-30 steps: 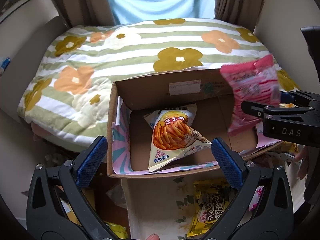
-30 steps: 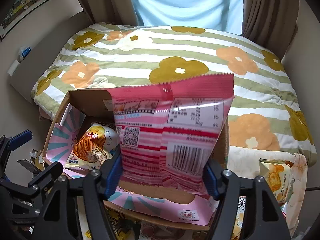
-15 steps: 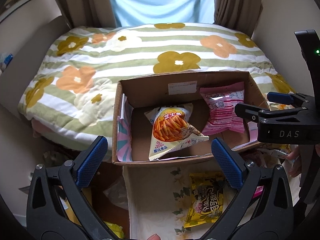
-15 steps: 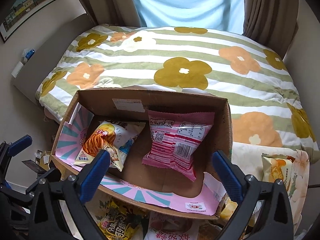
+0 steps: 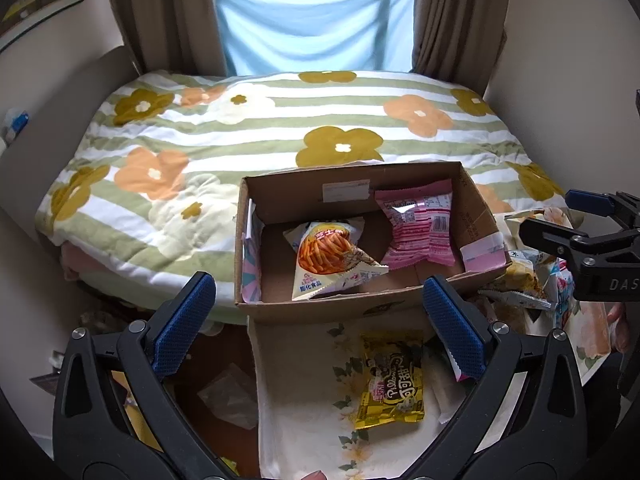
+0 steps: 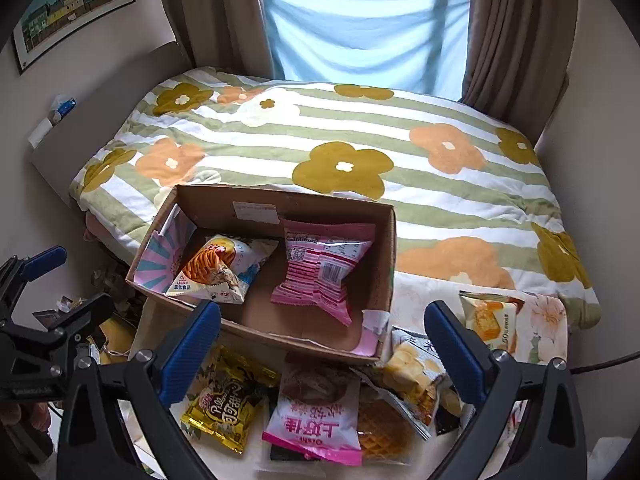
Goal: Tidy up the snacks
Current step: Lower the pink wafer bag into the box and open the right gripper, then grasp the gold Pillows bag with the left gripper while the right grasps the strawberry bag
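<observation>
An open cardboard box [image 5: 304, 191] [image 6: 386, 256] sits at the foot of the bed. Inside lie a white bag of orange sticks [image 5: 328, 254] [image 6: 216, 266] and a pink snack bag [image 5: 420, 228] [image 6: 324, 268] leaning on the back wall. My left gripper [image 5: 318, 322] is open and empty, above the near rim of the box. My right gripper [image 6: 322, 346] is open and empty too, over the loose snacks in front of the box; it shows from the side at the right edge of the left wrist view [image 5: 576, 220]. A yellow bag [image 5: 390, 376] [image 6: 224, 404] lies on the floral cloth.
Several loose snack bags lie on a floral cloth [image 6: 544, 320] before the box: a pink-and-white bag [image 6: 316, 416], a waffle pack [image 6: 376, 424], a crisp bag [image 6: 416, 376], a cake pack [image 6: 490, 316]. The striped flower quilt [image 5: 280, 132] covers the bed behind. Floor clutter [image 5: 228, 396] lies at the left.
My right gripper opened and let the pink bag drop into the box, where it now leans on the back wall. Both grippers pulled back and up from the box.
</observation>
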Motion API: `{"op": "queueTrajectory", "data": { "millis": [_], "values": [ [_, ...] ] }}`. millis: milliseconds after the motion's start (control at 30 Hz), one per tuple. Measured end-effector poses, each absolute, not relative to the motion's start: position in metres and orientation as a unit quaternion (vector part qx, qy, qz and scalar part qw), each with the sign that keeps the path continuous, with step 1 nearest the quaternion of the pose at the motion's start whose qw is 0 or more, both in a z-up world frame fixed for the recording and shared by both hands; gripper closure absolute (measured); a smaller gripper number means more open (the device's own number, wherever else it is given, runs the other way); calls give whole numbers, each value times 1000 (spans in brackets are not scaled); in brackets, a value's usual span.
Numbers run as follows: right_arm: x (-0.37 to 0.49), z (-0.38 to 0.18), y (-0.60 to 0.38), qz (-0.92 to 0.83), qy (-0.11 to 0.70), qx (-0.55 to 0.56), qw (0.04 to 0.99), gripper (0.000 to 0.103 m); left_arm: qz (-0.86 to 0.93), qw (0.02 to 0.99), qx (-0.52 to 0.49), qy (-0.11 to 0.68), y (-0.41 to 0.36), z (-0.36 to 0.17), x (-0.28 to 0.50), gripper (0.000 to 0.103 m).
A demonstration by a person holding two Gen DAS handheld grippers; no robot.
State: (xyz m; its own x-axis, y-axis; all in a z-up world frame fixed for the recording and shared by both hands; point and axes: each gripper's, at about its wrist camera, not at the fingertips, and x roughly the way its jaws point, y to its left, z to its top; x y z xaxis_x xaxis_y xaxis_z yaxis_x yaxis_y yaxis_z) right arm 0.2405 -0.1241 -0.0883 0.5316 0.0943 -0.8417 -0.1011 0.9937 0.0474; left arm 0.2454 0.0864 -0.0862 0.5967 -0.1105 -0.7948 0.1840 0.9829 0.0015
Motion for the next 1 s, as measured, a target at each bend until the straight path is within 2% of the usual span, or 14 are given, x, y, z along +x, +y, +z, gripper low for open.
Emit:
{"op": "queueTrajectory", "data": {
  "millis": [400,767,1000],
  "values": [
    [168,-67,-157,35,458,-18,888,2,-62,890,21,451,82,-91,195,0],
    [121,-106,-171,62,470,3,880,2,-47,868,10,494,65,-133,141,0],
    [111,-128,-164,61,485,20,872,2,-73,847,31,526,55,-168,136,0]
  ]
}}
